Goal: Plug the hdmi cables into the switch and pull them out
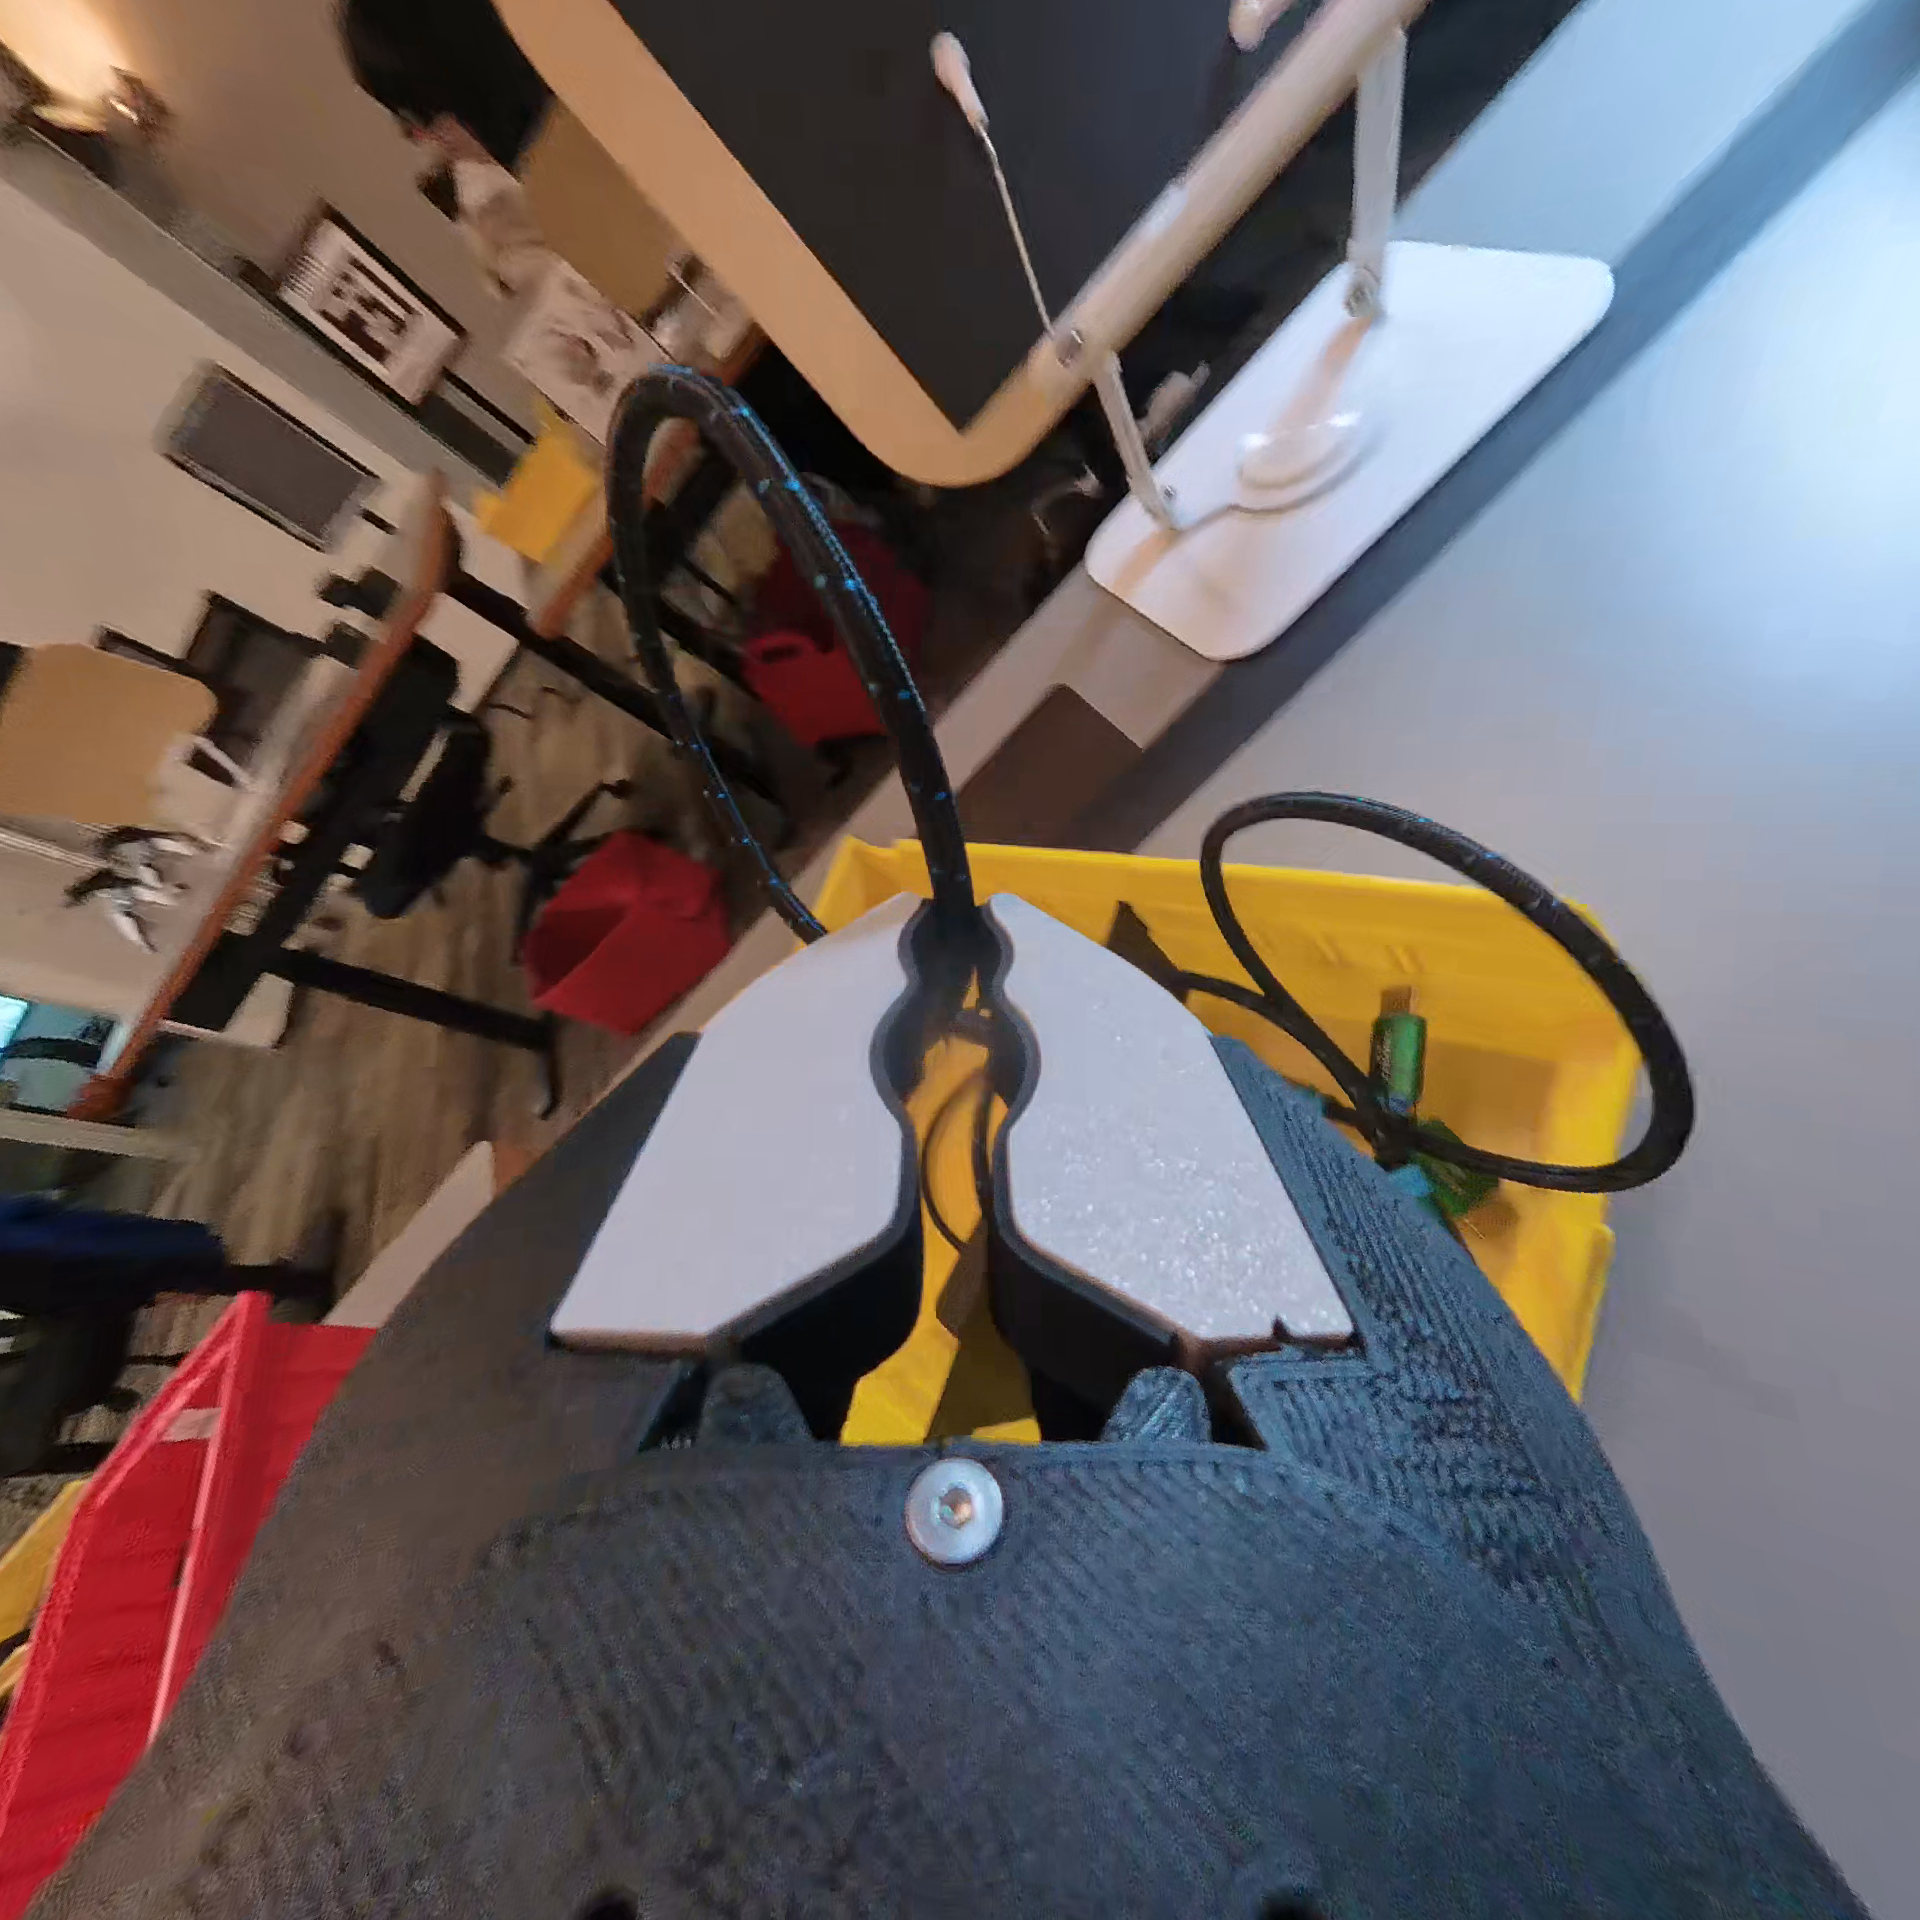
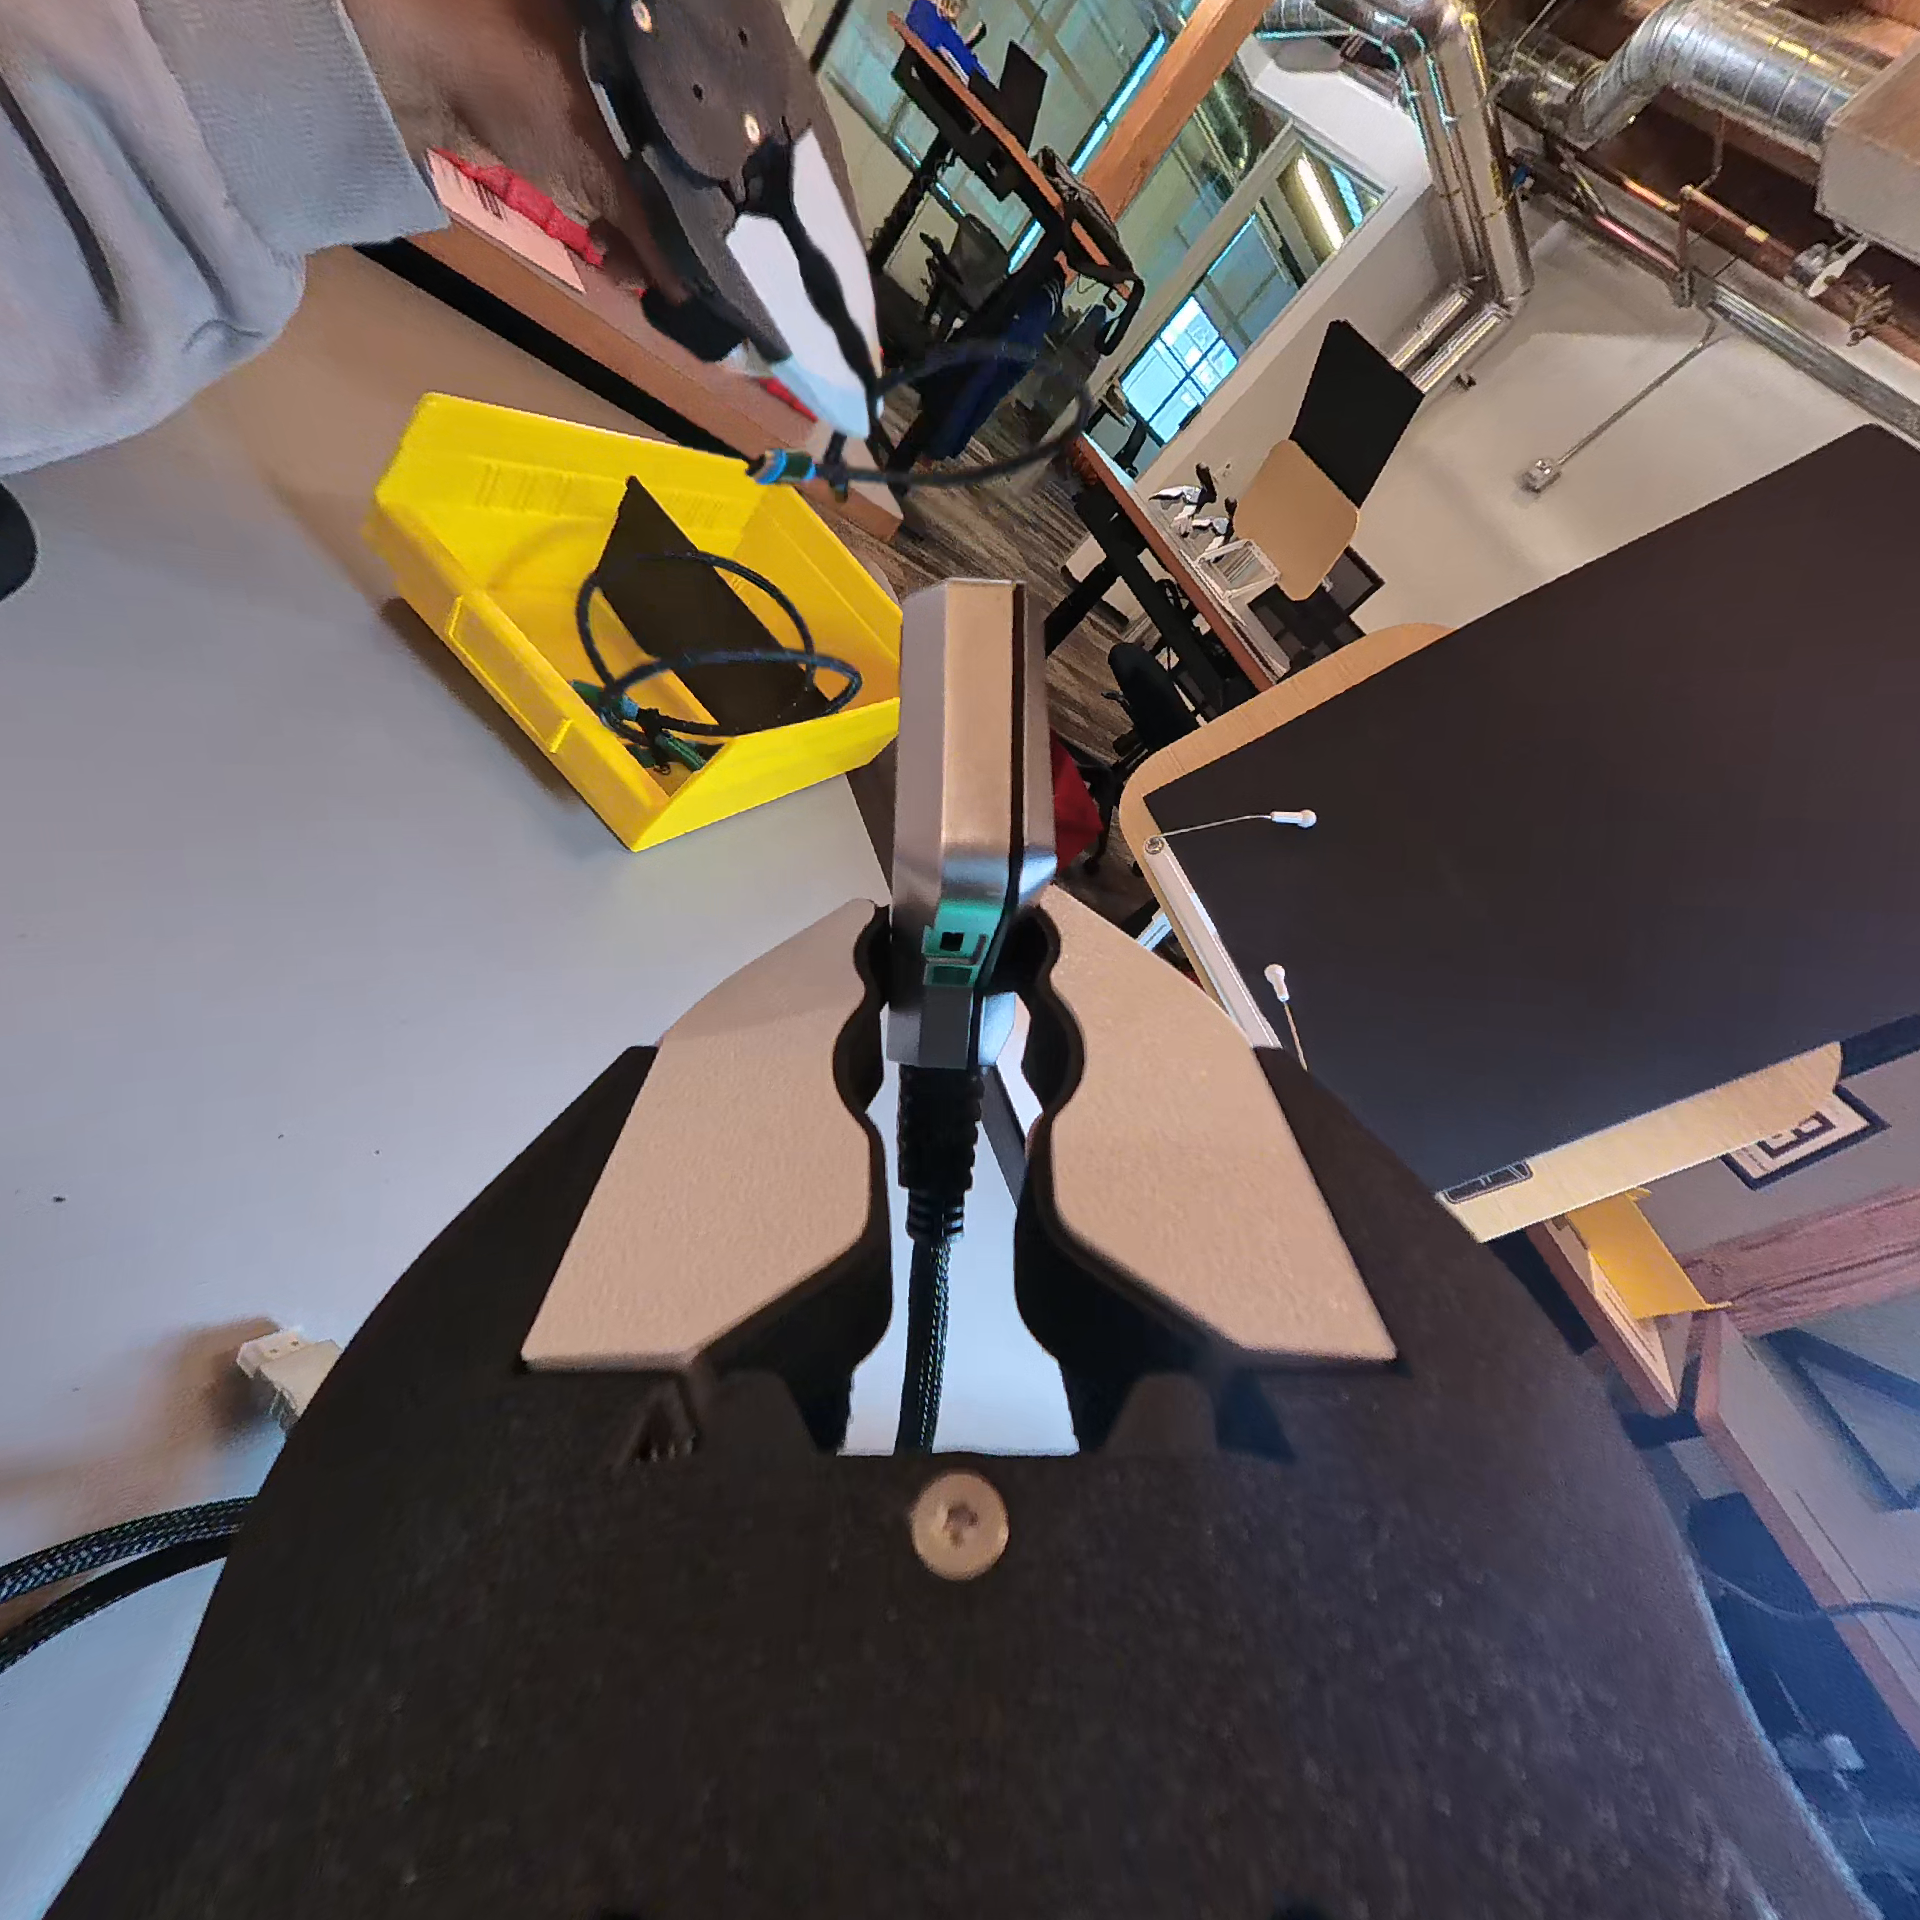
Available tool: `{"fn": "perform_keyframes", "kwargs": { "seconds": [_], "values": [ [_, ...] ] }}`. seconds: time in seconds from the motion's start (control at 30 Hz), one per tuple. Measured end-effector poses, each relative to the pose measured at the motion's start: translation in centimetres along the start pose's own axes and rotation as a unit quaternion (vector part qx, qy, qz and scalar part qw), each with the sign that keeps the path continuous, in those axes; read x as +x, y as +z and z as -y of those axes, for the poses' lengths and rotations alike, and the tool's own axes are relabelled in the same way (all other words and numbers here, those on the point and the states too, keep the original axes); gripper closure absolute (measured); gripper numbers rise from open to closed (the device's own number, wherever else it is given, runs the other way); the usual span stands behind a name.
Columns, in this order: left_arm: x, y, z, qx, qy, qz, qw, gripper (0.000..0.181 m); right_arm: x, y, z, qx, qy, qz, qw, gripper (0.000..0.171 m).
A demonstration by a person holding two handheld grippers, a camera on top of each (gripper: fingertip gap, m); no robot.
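From here nothing written can be made out. A framed black-and-white pattern card (image 1: 369, 304) leans on a shelf at the upper left of the left wrist view, too blurred to read. A white barcode tag (image 2: 506, 218) lies near the top left of the right wrist view, its print too small.

Pale grey bench (image 2: 260, 987). Yellow bin (image 2: 499, 623) sits near its far edge, coiled black cable (image 2: 717, 665) and a black divider (image 2: 686, 613) inside. White stand base (image 1: 1382, 447) also rests on the bench, well apart from the bin.
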State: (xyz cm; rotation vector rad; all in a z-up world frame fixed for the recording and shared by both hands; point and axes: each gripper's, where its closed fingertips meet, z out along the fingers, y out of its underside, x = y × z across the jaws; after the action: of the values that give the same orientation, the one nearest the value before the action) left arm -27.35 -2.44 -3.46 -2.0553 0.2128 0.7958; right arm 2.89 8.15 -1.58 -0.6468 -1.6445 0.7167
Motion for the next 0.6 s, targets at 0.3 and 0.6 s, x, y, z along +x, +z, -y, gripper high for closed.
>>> {"fn": "perform_keyframes", "kwargs": {
  "seconds": [0.3, 0.6],
  "values": [
    [7.5, -5.9, 7.9, 0.155, -0.014, -0.193, 0.969, 0.175, 0.5, -0.7, 0.0, 0.001, 0.003, -0.004, 1.000, 0.148],
    [25.9, -1.7, 4.9, -0.041, 0.121, -0.415, 0.901, 0.174, 1.0, -1.6, 0.1, 0.003, 0.006, -0.004, 1.000, 0.148]
  ]
}}
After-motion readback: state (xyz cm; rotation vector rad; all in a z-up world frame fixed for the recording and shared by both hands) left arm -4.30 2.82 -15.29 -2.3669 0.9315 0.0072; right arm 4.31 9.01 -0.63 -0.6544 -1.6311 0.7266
